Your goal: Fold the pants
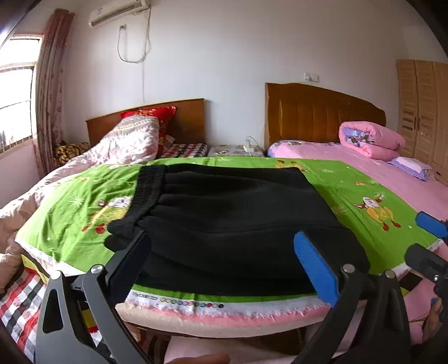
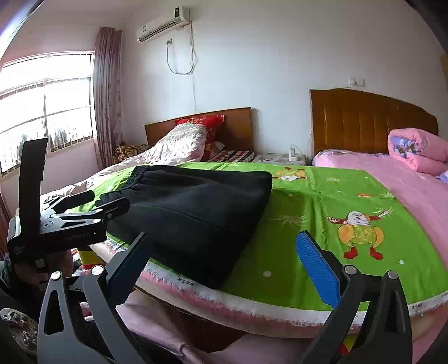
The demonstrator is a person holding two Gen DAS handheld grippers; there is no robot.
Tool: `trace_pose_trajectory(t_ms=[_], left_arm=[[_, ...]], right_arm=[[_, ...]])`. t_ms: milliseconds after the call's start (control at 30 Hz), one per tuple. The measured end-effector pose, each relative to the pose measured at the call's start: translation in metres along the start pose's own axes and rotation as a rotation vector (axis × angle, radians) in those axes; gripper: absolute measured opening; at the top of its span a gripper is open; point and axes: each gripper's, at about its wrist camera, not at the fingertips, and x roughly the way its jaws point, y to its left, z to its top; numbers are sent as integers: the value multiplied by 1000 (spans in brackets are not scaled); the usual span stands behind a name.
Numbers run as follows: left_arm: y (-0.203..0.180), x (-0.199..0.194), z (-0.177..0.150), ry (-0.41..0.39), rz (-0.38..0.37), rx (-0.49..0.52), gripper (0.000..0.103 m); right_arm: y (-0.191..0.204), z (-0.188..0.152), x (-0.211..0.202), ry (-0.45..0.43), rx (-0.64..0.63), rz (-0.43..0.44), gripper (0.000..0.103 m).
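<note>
surface: green cartoon sheet (image 1: pixel 350 193) (spread flat) | on it: folded black pants (image 1: pixel 238 218)

You will find little here that can truly be read. Along the white selvedge of the green sheet (image 1: pixel 193 301) runs a row of small coloured dots with some tiny printed marks beside it, too small to make out. In your right wrist view the same edge (image 2: pixel 186 279) carries a few blurred characters. The body of the left tongs' handle (image 2: pixel 77 238) bears a faint embossed line, also illegible. The air conditioner (image 2: pixel 162 25) shows a small logo you cannot decipher.
</note>
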Motion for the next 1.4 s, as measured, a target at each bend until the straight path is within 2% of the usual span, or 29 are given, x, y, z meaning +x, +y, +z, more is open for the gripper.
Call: trace_pose_trajectory(t_ms=[200, 1400], left_arm=[[7, 9, -4, 41, -10, -26, 102], [11, 14, -8, 57, 35, -28, 102]], right_arm=[[4, -1, 3, 15, -13, 8, 99], [4, -4, 6, 41, -12, 13, 99]])
